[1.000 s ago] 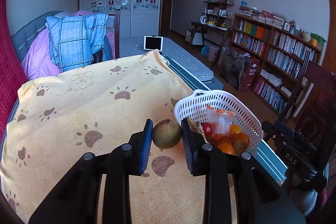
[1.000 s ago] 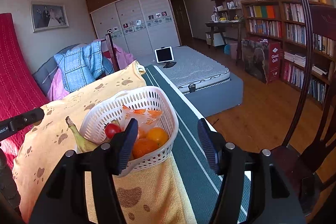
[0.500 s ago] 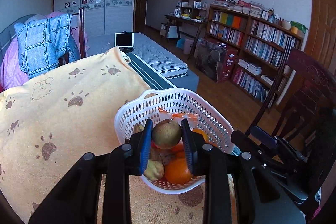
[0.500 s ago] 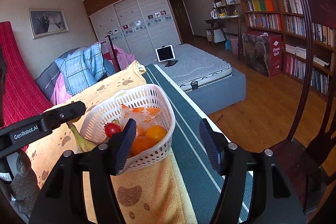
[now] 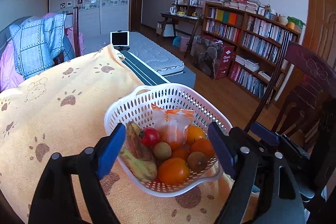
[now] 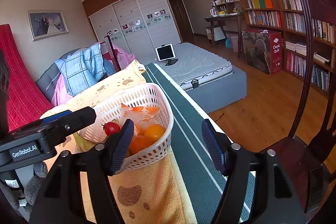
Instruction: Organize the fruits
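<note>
Fruits [image 5: 174, 152] fill the basket [image 5: 147, 98]; left gripper [image 5: 168, 148] and right gripper [image 6: 168, 146], seemingly empty, are both opening.

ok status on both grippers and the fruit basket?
Left gripper opening over the basket, nothing clamped. Right gripper opening, empty, beside the basket. Brown fruit lies inside. Nothing in the way.

1. A white sliding wardrobe [image 6: 134, 22] fills the far wall.
2. Right of the wardrobe: a dark wooden desk [image 6: 224, 20], then tall bookshelves [image 6: 294, 20].
3. In front of the wardrobe: a grey mattress [image 6: 199, 68] on wooden floor [image 6: 262, 106].
</note>
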A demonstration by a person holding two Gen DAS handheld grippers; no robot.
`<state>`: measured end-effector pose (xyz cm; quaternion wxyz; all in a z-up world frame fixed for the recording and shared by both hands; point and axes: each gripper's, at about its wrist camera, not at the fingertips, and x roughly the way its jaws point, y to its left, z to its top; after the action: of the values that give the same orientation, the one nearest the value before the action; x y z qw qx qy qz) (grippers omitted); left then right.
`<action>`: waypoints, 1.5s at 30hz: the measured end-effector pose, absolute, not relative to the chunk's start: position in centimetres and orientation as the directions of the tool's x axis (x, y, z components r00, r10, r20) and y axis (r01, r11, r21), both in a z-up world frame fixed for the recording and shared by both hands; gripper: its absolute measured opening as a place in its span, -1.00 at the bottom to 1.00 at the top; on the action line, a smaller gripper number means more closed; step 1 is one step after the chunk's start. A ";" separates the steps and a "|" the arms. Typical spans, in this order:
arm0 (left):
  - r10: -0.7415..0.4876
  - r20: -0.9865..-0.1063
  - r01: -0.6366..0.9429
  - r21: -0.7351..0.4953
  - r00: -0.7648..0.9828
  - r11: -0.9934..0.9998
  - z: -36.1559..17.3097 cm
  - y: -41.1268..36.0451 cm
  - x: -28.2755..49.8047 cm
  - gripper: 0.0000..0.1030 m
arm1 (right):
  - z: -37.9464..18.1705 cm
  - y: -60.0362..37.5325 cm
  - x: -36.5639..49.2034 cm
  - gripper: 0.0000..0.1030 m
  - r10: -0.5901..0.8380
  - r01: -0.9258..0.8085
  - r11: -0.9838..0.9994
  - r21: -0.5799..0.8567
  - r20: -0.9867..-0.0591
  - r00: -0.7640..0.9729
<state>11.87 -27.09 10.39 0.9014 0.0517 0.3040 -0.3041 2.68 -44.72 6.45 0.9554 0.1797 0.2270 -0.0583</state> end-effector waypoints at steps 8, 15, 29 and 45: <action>-0.434 -0.519 0.492 -0.029 0.737 0.870 12.1 -24.5 10.6 0.82 | 6.5 -44.5 2.7 0.77 -0.021 0.181 0.933 0.310 -0.457 0.889; -0.278 -0.517 0.364 0.070 0.809 0.929 11.2 -22.5 10.0 0.82 | 6.6 -43.5 2.9 0.91 0.005 0.150 0.950 0.273 -0.496 0.868; -0.189 -0.535 0.298 0.125 0.823 0.946 8.9 -21.7 8.4 0.89 | 6.6 -40.5 0.8 0.93 -0.026 0.085 0.993 0.087 -0.535 0.845; -0.095 -0.454 0.233 0.258 0.886 0.938 8.8 -22.2 6.4 0.90 | 6.9 -39.1 0.0 0.93 -0.059 0.060 0.998 -0.015 -0.520 0.852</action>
<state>6.43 -22.24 8.79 0.9587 0.1545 0.2229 -0.0856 -0.04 -39.11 6.86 0.9623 0.0009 0.2704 -0.0309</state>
